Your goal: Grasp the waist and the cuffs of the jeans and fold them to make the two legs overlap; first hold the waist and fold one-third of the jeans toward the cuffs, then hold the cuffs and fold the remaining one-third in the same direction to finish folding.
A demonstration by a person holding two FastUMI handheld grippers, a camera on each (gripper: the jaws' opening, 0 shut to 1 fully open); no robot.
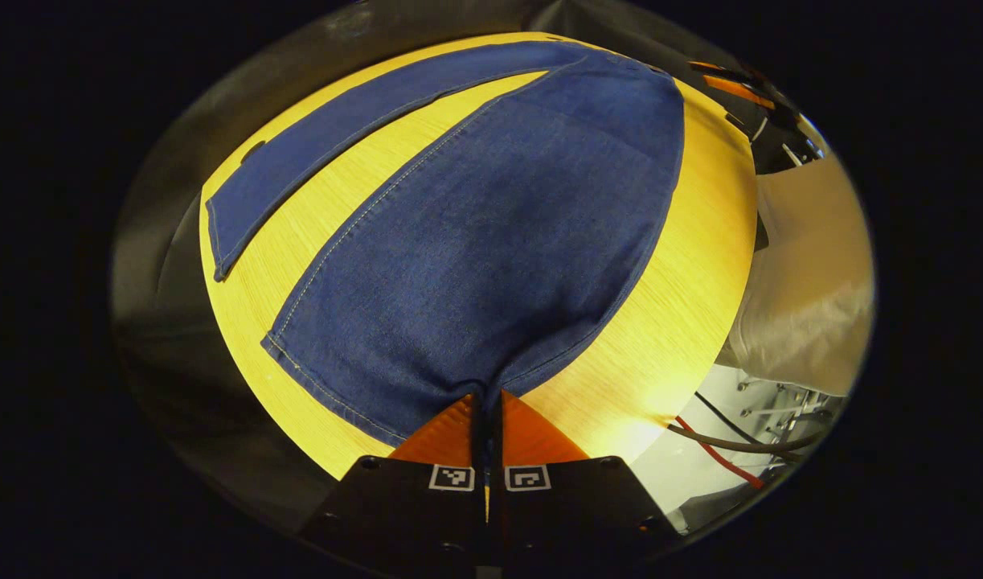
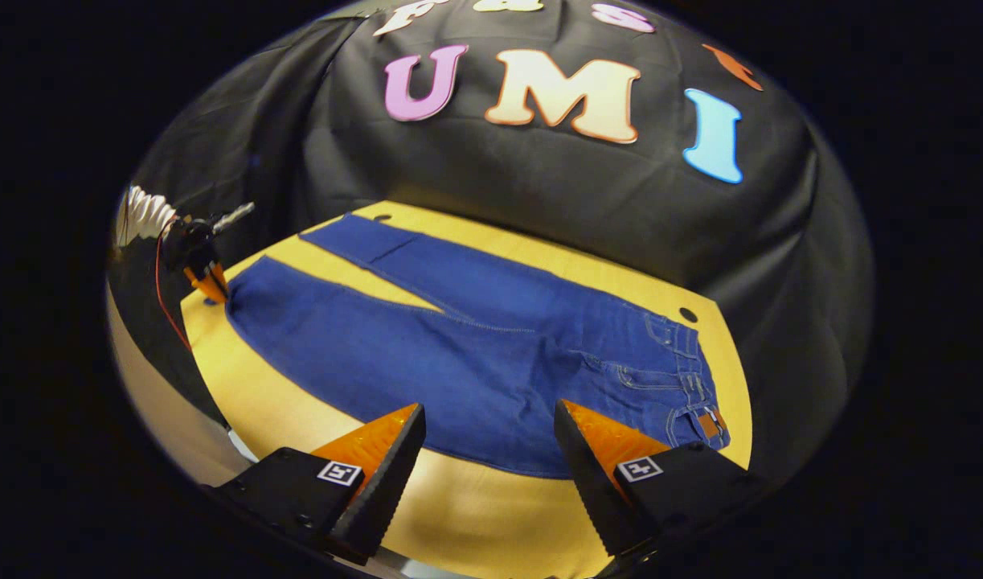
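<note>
While the jeans [image 2: 475, 354] lie flat and unfolded on the desk [image 2: 467, 515], the step in hand reads as the first one: bringing the two legs together.

Desk: pale wood surface, carrying the jeans across most of its width.

Jeans: blue denim, legs spread in a V. Waist [image 2: 696, 386] at one end of the desk, just beside a round hole in the top; cuffs at the opposite end. Far leg [image 1: 354, 129] lies apart from the near leg [image 1: 491, 241], with bare desk between them.

Left gripper [image 1: 487, 402]: at the cuff end of the jeans, jaws pressed together on the hem corner of the near leg, cloth pinched between them. Seen far off in the right gripper view at that same cuff [image 2: 210, 285].

Right gripper [image 2: 487, 442]: hovering beside the near edge of the jeans, short of the waist, jaws spread wide, holding nothing.

Next move, by judgement: the right gripper needs to travel to the waist and close on its near corner; then both can carry the near leg over onto the far leg.
</note>
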